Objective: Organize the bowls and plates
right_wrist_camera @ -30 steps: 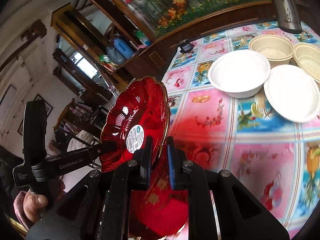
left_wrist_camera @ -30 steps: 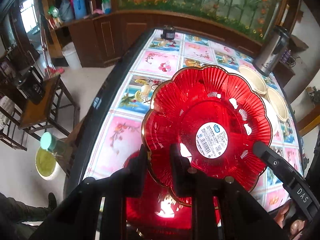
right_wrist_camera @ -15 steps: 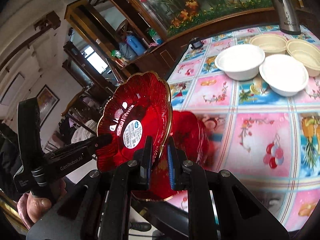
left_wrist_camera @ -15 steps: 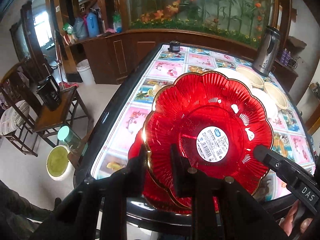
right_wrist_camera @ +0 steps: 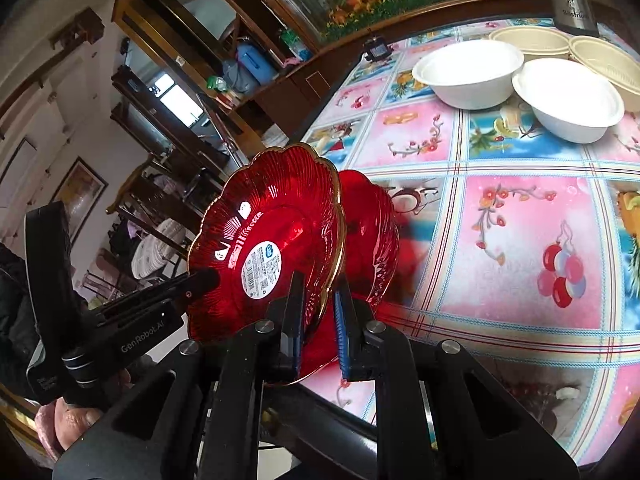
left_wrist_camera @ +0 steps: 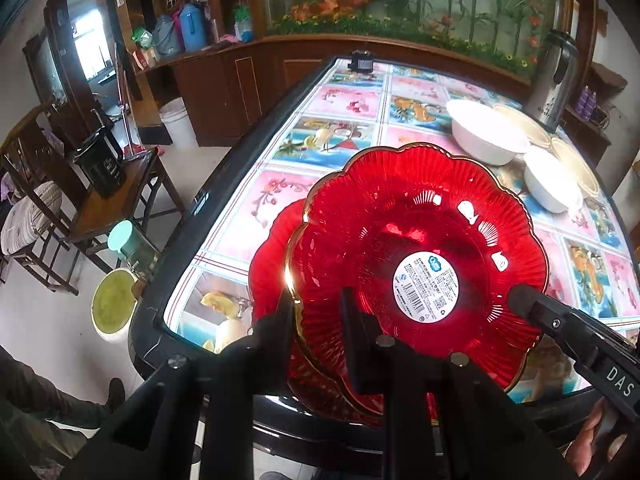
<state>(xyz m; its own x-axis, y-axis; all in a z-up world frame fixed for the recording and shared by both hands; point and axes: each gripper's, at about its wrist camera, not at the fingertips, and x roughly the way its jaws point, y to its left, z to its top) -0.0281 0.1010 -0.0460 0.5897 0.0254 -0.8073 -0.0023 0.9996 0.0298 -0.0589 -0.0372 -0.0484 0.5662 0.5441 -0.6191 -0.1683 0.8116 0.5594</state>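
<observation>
- While both grippers grip it, a red plate [left_wrist_camera: 420,248] hangs tilted over the near table [left_wrist_camera: 248,152] edge, its labelled underside facing both cameras.
- Left gripper [left_wrist_camera: 316,320] pinches the plate's scalloped rim between its narrowly parted fingers [left_wrist_camera: 356,340].
- Right gripper [right_wrist_camera: 318,308] pinches the opposite rim, fingers [right_wrist_camera: 294,312] nearly pressed together on the glass.
- In the left view, the right gripper's tip reaches in from the lower right and meets the rim.
- A second red plate [right_wrist_camera: 372,236] lies on the tablecloth at the near edge, just behind and under the held one; whether they touch, I cannot tell.
- Two white bowls [right_wrist_camera: 472,72] sit side by side farther back, well apart from the plates.
- Two cream bowls [right_wrist_camera: 532,42] stand behind those, beside a steel kettle [left_wrist_camera: 554,76].
</observation>
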